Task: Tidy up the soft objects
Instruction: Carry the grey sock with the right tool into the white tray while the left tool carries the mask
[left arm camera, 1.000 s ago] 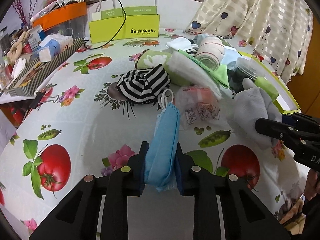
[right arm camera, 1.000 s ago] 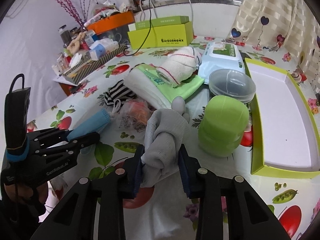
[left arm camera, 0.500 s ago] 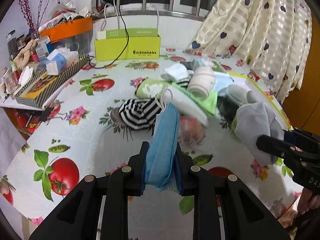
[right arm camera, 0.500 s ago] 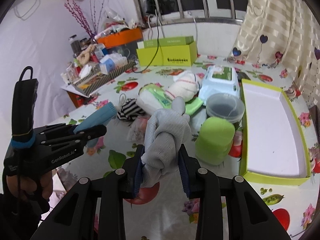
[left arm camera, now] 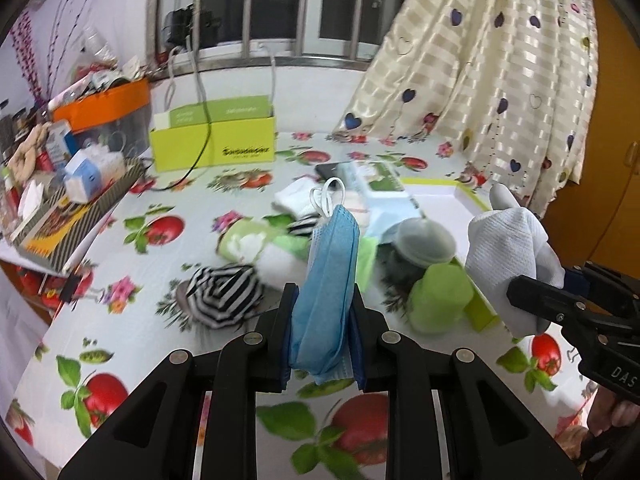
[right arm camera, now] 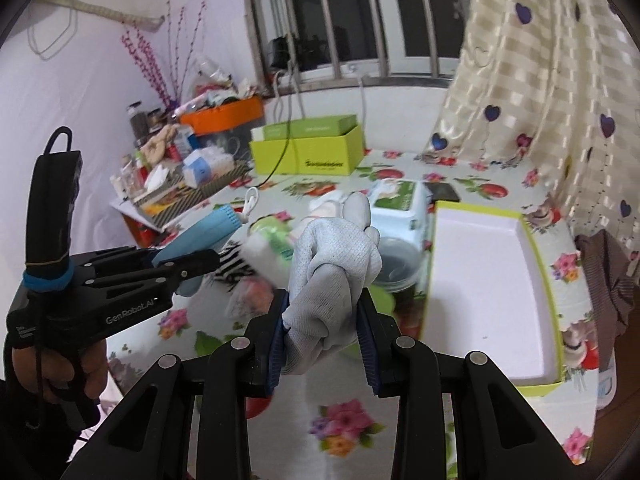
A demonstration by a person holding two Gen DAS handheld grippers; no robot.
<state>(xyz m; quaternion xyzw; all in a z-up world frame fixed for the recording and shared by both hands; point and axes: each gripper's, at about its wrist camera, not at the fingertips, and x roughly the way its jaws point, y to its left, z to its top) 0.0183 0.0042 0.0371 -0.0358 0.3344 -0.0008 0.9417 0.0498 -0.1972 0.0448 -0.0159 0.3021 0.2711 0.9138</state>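
1. Left tool clenched on a folded blue face mask – mask stands up between the pads, white ear loops sticking out the top, lifted clear of the surface.
2. Right tool clenched on a bunched grey-white glove, one glove finger poking up; also held above the surface.
3. From the left wrist view the right tool sits off to the right with the glove in it; from the right wrist view the left tool sits off to the left with the mask – the two are well apart.
4. Ahead of and below the left tool: striped black-white cloth on the surface, slightly left of the mask.
5. Further ahead: green-white folded towel, pack of wet wipes, clear lidded tub, green round container (all a bit motion-blurred).
6. Ahead-right of the right tool: open tray with lime-green rim and a white inside, lying flat on the surface.
7. Far ahead of both tools: lime-green box by the wall, cable running over it; orange bin and clutter to the far left.
8. Heart-print curtain hangs to the right beyond the surface.
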